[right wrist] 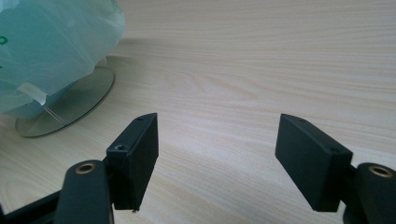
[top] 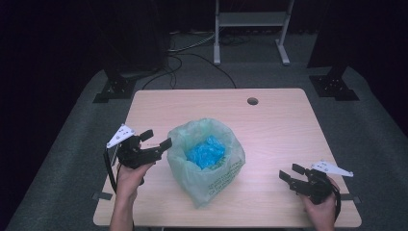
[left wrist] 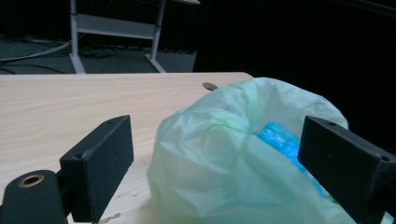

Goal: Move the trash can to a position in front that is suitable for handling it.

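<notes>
A pale green plastic bag (top: 207,161) stands open in the middle of the table, with crumpled blue material (top: 206,152) inside it. My left gripper (top: 155,139) is open just left of the bag's rim. In the left gripper view the bag (left wrist: 224,154) bulges between the two jaws, and the blue material (left wrist: 282,140) shows by the right one. My right gripper (top: 289,174) is open near the table's front right, apart from the bag. In the right gripper view the bag (right wrist: 51,46) sits on a round grey base (right wrist: 77,105) at the upper left.
The light wooden table (top: 269,125) has a round cable hole (top: 252,101) near its far edge. Beyond it lie grey carpet, cables, black stand feet (top: 113,89) and a white metal frame (top: 250,21). Bare tabletop lies between the bag and my right gripper.
</notes>
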`<state>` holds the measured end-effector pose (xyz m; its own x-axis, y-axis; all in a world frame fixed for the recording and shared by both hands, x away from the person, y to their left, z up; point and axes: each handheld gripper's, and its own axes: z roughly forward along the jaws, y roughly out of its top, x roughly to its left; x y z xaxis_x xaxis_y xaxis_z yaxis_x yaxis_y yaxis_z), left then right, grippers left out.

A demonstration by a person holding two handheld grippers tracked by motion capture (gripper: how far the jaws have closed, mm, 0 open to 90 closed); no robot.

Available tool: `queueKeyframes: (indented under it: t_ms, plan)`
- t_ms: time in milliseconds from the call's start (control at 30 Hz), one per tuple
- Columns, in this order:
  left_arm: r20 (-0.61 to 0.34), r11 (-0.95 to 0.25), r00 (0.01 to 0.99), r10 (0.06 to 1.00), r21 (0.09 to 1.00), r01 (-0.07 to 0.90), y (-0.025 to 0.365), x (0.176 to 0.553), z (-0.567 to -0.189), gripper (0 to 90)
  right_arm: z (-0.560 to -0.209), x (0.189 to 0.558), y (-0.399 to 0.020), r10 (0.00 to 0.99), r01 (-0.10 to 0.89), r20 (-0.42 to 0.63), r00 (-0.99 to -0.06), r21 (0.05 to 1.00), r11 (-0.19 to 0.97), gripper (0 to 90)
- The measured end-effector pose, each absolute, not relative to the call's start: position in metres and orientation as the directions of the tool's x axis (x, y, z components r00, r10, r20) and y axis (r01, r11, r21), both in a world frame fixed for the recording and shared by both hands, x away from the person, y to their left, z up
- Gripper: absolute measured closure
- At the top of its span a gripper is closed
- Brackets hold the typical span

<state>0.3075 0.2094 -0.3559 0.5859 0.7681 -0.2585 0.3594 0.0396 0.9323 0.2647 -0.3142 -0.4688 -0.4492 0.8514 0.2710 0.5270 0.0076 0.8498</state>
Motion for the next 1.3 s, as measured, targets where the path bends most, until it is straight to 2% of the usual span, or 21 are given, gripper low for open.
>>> queueKeyframes:
  t_ms: [467,633,767,800,967,1300]
  plan:
    - [-0.265,-0.003,0.598,0.756,0.913,0.408,0.193,0.314,-0.367,9.8,-0.470,0.266,-0.312,0.846,0.533,0.278,-0.455,0.846,0.008,29.7]
    - [-0.257,-0.026,0.594,0.762,0.905,0.425,0.186,0.317,-0.372,13.3,-0.470,0.266,-0.311,0.845,0.535,0.279,-0.457,0.845,0.010,30.1]
    - [-0.250,-0.039,0.593,0.765,0.902,0.430,0.183,0.319,-0.374,22.5,-0.471,0.266,-0.310,0.845,0.537,0.279,-0.457,0.844,0.012,30.3]
    - [-0.252,-0.050,0.599,0.760,0.897,0.440,0.180,0.320,-0.376,27.7,-0.471,0.267,-0.310,0.844,0.538,0.282,-0.456,0.843,0.009,30.4]
    - [-0.250,-0.068,0.602,0.758,0.888,0.455,0.177,0.323,-0.380,37.1,-0.470,0.267,-0.311,0.845,0.534,0.280,-0.456,0.846,0.007,30.6]
    - [-0.250,-0.070,0.594,0.765,0.884,0.462,0.174,0.328,-0.383,43.6,-0.469,0.266,-0.311,0.845,0.529,0.281,-0.455,0.849,0.003,30.7]
